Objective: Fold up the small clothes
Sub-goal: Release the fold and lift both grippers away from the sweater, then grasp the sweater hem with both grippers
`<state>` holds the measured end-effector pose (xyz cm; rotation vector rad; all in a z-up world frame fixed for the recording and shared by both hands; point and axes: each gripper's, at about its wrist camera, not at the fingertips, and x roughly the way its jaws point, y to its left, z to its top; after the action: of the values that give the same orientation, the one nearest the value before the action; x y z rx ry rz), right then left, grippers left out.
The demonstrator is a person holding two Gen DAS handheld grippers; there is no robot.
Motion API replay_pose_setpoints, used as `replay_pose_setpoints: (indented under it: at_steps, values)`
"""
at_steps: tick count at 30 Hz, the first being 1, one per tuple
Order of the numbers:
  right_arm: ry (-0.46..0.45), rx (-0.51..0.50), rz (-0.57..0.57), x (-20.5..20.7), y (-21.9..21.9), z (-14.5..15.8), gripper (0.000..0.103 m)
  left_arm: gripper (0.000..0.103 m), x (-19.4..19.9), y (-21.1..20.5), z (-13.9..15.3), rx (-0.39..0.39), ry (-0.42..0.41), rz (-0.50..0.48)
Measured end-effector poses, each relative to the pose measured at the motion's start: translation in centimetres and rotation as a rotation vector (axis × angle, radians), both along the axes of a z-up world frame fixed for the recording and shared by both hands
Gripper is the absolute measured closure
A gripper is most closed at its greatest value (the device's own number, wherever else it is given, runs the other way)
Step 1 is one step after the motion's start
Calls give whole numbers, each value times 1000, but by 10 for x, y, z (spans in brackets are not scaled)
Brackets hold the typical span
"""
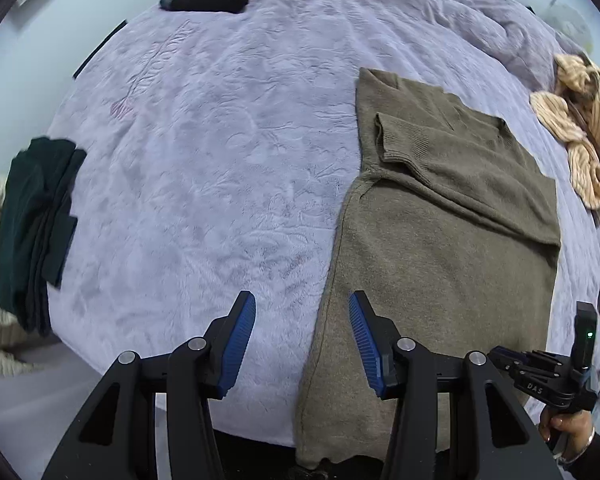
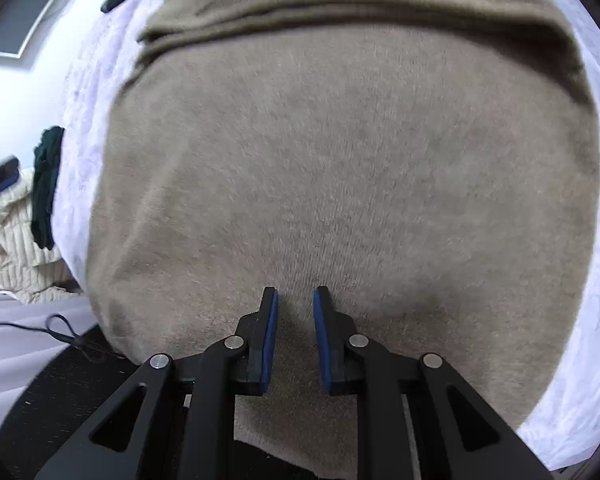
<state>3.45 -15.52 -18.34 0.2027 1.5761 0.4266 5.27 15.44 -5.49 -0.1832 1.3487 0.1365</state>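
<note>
I hold my left gripper [image 1: 302, 340] half open, empty, over the sweater's [image 1: 440, 240] left edge at six o'clock, ready to pinch. The sweater lies flat on the blanket [image 1: 200, 140], sleeves folded in, long axis six to twelve, collar end far. My right gripper [image 2: 296, 332], jaws narrow and gripping nothing, hovers over the hem, probably for the lengthwise fold.

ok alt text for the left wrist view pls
A brown sweater, sleeve folded across it, lies on a lilac blanket. The left gripper hangs open over its edge, empty; dark folded clothes sit far left.
</note>
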Motion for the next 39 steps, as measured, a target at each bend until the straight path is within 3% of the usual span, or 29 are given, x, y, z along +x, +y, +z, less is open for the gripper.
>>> replay_pose_setpoints:
  at_steps: [4, 7, 15, 17, 18, 21, 27, 29, 36, 39]
  values:
    - [-73, 16, -44, 21, -23, 27, 72, 53, -10, -12, -4, 10, 7, 23]
    - [-106, 0, -65, 32, -38, 38, 72, 53, -15, -24, -11, 14, 19, 17]
    - [-99, -21, -138, 21, -82, 45, 68, 51, -23, -49, -31, 68, 55, -72]
    - [-93, -24, -167, 12, -92, 45, 46, 26, -23, -51, -37, 62, 61, -89]
    - [-93, -18, -181, 8, -92, 45, 45, 15, -23, -53, -38, 66, 54, -96]
    - [-91, -15, -209, -3, -85, 44, 45, 15, -22, -56, -45, 71, 52, -137]
    - [-72, -55, -276, -36, -85, 40, 34, 15, -25, -55, -63, 48, 73, -218]
    - [-63, -66, -305, -49, -88, 37, 29, 15, -29, -50, -68, 25, 82, -230]
    - [-20, -24, -444, -88, -109, 21, 29, 15, -42, -31, -92, -133, 144, -273]
    - [-7, 12, -481, -103, -115, 14, 29, 15, -49, -33, -103, -164, 171, -320]
